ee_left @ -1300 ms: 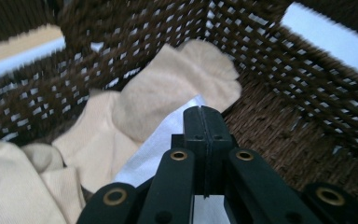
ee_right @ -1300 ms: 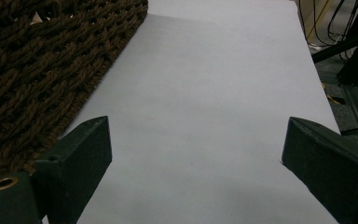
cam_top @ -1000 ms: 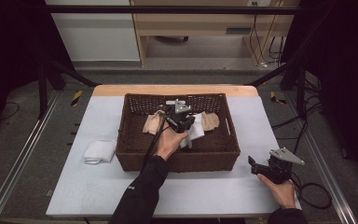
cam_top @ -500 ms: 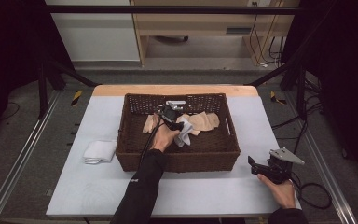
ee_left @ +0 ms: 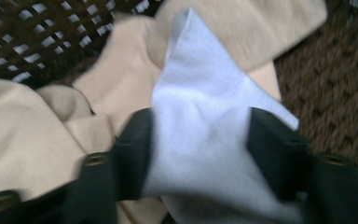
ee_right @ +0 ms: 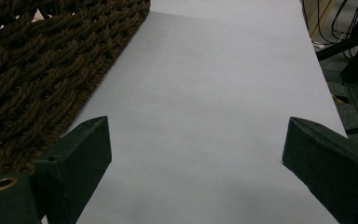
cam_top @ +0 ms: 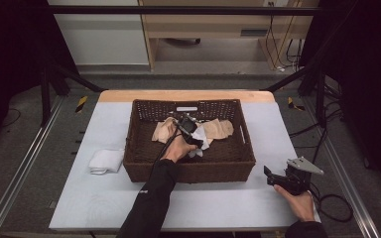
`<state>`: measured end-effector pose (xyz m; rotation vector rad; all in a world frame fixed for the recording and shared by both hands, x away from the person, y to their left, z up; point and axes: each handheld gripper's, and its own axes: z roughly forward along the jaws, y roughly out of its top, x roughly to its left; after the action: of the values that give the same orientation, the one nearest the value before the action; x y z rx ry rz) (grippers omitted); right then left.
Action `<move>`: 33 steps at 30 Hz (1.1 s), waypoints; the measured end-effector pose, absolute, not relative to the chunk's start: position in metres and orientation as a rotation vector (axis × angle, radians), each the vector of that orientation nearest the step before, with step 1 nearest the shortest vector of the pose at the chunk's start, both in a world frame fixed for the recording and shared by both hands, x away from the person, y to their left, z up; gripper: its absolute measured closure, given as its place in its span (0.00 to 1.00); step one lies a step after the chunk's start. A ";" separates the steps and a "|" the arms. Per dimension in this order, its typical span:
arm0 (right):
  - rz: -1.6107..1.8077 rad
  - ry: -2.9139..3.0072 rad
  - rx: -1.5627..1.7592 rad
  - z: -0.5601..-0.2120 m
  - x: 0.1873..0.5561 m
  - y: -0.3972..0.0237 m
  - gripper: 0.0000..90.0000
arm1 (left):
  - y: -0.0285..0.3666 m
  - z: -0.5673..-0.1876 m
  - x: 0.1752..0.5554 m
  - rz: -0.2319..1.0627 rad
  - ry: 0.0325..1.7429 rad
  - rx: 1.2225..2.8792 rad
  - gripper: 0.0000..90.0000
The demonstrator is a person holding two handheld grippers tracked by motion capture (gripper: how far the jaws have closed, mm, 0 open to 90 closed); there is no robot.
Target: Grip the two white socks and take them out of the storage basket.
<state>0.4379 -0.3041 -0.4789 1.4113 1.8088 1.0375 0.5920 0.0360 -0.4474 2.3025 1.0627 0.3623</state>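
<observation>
Inside the brown wicker basket lie beige socks and a white sock. My left gripper reaches down into the basket over them. In the left gripper view its jaws have just been opening; they stand apart with the white sock lying loosely between them, on top of the beige socks. My right gripper rests on the table at the basket's front right corner, open with nothing between its fingers.
A folded white cloth lies on the pale table left of the basket. The basket's woven wall is just left of the right gripper. Cables trail off the table's right edge.
The left gripper has sunk into the basket with the white sock and its jaws have parted, so the sock settles on the beige socks. The right gripper has stayed put.
</observation>
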 end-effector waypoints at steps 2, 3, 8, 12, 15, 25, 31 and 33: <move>1.040 1.808 1.411 -0.479 0.438 -0.304 0.09 | 0.037 -0.445 0.592 0.323 1.067 2.294 0.70; 1.038 1.807 1.411 -0.479 0.438 -0.304 0.09 | 0.038 -0.443 0.591 0.324 1.062 2.294 0.80; 1.037 1.805 1.409 -0.479 0.438 -0.305 0.09 | 0.045 -0.426 0.586 0.357 1.031 2.169 0.89; 1.034 1.806 1.411 -0.479 0.438 -0.304 0.09 | 0.051 -0.408 0.577 0.387 0.953 2.070 0.89; 1.035 1.802 1.410 -0.479 0.438 -0.305 0.09 | 0.059 -0.389 0.571 0.406 0.920 1.972 0.89; 1.028 1.803 1.410 -0.479 0.438 -0.305 0.09 | 0.108 -0.332 0.549 0.496 0.877 1.751 0.89; 1.018 1.806 1.406 -0.479 0.438 -0.305 0.09 | 0.143 -0.309 0.529 0.529 0.854 1.652 0.89; 1.020 1.807 1.404 -0.479 0.438 -0.304 0.09 | 0.154 -0.304 0.522 0.546 0.855 1.626 0.89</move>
<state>0.4378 -0.3045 -0.4793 1.4036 1.8072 1.0196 0.5217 0.1542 -0.3037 1.6258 0.8553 0.5455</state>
